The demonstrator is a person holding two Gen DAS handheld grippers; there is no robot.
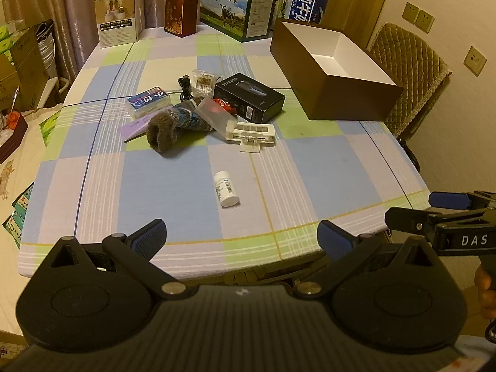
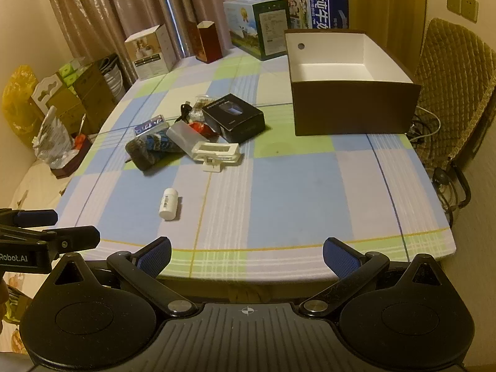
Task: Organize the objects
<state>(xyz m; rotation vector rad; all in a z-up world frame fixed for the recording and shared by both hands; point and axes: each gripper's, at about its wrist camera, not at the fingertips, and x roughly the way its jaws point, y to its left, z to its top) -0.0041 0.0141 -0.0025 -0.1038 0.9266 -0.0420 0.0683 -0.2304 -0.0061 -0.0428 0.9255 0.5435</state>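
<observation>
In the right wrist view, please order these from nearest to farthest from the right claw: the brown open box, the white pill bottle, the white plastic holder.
1. White pill bottle, lying left of centre.
2. White plastic holder, beyond it, mid-table.
3. Brown open box, far right.

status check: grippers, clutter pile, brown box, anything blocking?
Left gripper open, empty; right gripper open, empty, both at near table edge. Clutter pile untouched mid-table; white bottle lying apart. Brown box empty. Path clear.
</observation>
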